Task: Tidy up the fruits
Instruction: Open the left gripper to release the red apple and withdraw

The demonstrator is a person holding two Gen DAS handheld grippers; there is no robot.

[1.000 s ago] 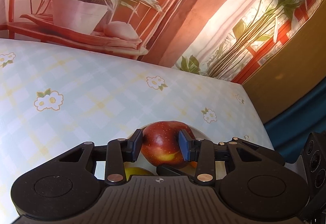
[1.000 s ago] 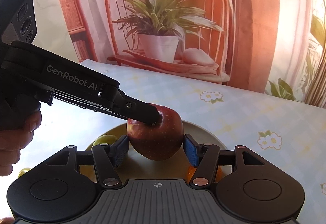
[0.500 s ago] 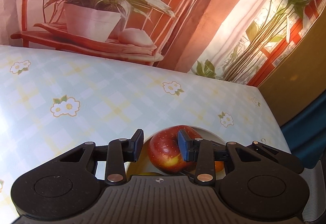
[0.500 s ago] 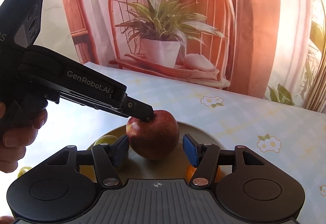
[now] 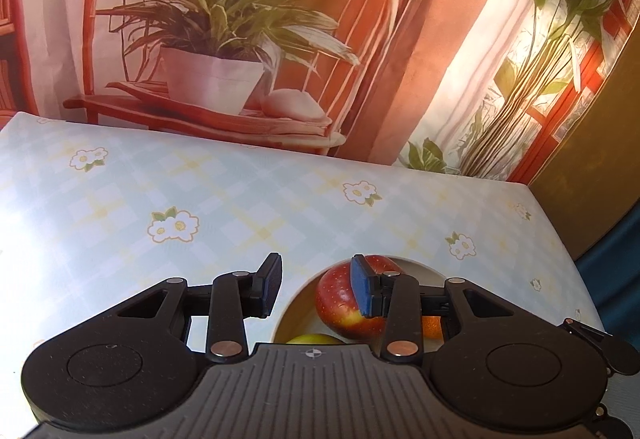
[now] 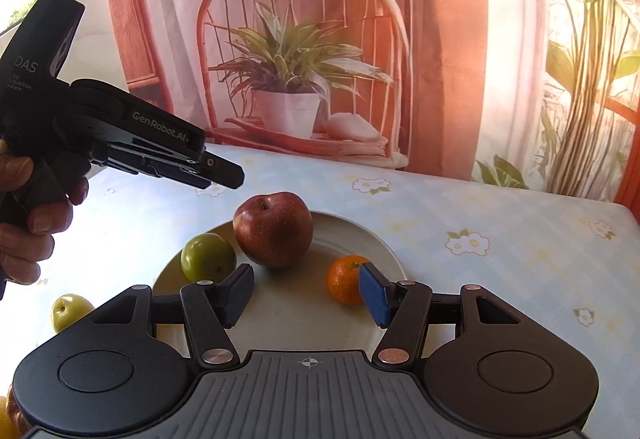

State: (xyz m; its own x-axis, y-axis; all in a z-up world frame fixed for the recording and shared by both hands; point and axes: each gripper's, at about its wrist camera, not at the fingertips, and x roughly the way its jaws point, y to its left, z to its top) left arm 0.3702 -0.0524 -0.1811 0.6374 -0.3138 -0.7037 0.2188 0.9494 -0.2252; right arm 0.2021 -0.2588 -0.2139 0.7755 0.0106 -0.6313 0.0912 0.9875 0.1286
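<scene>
Red apple (image 6: pixel 273 229) standing upright on the far part of the plate (image 6: pixel 296 307), with a green fruit (image 6: pixel 208 257) to its left and a mandarin (image 6: pixel 344 279) to its right. Left gripper (image 5: pixel 316 289) hangs above the apple, jaws narrowly parted and empty. Right gripper (image 6: pixel 306 295) is released and also empty. A second green fruit (image 6: pixel 70 311) lies off the plate, near left. It is probably next: straddle it squarely and close gently, since it may roll.

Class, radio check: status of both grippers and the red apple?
Left gripper open, empty, above red apple. Right gripper open, empty. Apple upright on plate, free. Nothing blocking it.
</scene>
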